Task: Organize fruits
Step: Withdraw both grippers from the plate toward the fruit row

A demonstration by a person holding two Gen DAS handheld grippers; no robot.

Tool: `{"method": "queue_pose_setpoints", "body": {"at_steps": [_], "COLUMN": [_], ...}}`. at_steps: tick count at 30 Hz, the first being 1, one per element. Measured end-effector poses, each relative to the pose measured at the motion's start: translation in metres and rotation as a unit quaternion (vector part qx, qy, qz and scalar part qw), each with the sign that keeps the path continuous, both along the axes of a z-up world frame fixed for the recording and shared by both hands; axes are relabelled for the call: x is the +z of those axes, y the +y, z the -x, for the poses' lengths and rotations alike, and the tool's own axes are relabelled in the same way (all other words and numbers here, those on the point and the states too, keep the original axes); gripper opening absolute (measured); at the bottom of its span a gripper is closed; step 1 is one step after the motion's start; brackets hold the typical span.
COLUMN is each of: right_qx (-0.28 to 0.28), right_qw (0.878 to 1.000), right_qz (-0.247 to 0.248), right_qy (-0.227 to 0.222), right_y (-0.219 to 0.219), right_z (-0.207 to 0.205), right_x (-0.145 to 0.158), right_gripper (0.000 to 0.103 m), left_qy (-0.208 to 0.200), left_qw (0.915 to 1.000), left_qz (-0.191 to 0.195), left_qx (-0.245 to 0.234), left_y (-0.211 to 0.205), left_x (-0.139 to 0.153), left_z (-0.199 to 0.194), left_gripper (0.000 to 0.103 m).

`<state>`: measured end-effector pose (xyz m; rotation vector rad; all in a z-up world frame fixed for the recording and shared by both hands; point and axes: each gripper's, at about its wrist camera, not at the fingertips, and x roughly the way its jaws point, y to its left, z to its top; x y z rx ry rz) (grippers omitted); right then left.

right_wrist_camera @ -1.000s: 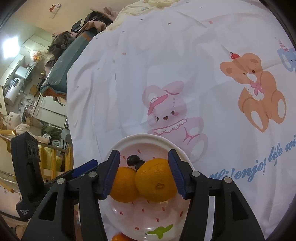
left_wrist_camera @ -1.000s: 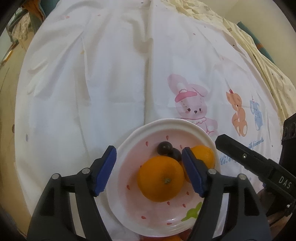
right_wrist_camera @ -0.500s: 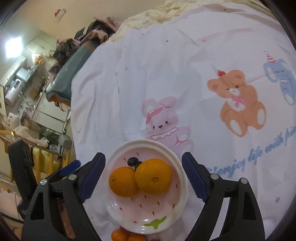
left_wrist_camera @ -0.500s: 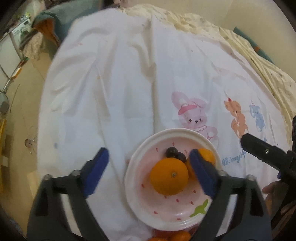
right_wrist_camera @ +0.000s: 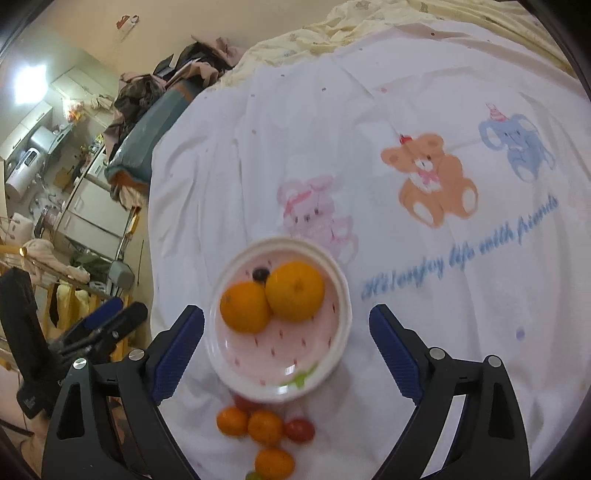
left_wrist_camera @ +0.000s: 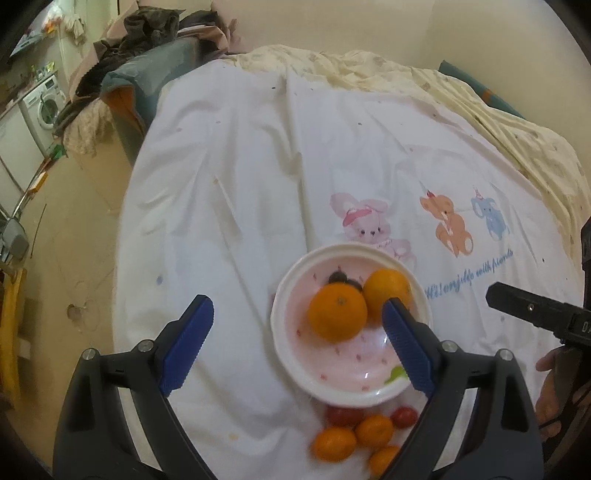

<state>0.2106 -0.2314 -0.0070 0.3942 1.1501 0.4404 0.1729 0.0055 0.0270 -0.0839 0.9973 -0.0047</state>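
Oranges [right_wrist_camera: 271, 301] in plate [right_wrist_camera: 334, 280], grippers wide.

Plate [left_wrist_camera: 291, 343] sits on bed sheet [left_wrist_camera: 258, 177], w/ 2 oranges [left_wrist_camera: 338, 317] touching side by side in its far half, grapes [left_wrist_camera: 338, 277] just behind them. Loose small fruits [left_wrist_camera: 354, 435] lie clustered on sheet just in front of plate. Bunny print [left_wrist_camera: 364, 225] just behind plate.

Premises are a lived-in home bedroom: cartoon-print bedsheet [left_wrist_camera: 295, 184] fills mid-frame, clothes pile [left_wrist_camera: 147, 33] upper left, washing machine [left_wrist_camera: 46, 103] at left edge.
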Motion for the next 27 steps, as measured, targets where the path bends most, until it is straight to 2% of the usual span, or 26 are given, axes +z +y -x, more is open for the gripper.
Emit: {"method": "queue_pose_setpoints", "body": {"at_steps": [6,12,18,27], "right_qx": [0.004,-0.003,-0.009,-0.021], "right_qw": [1.0,1.0,1.0,0.998], "right_qz": [0.001,-0.005,-0.004,-0.006], "right_qy": [0.001,0.014,0.026,0.063], "right_y": [-0.003,-0.01,-0.014,-0.014], "right_z": [0.038,0.065,0.085,0.104], "right_x": [0.004,0.001,-0.003,-0.021], "right_gripper": [0.093,0.093,0.093,0.093], "left_qy": [0.007,0.014,0.031,0.046], "left_qw": [0.9998,0.9995,0.9991,0.998], "left_qz": [-0.007,0.013,-0.004,0.029], "left_qx": [0.018,0.025,0.03,0.032], "left_y": [0.001,0.005,0.002,0.001], "left_x": [0.001,-0.002,-0.011,-0.017], "left_z": [0.026,0.056,0.081,0.106], "left_gripper": [0.091,0.091,0.091,0.091]}}
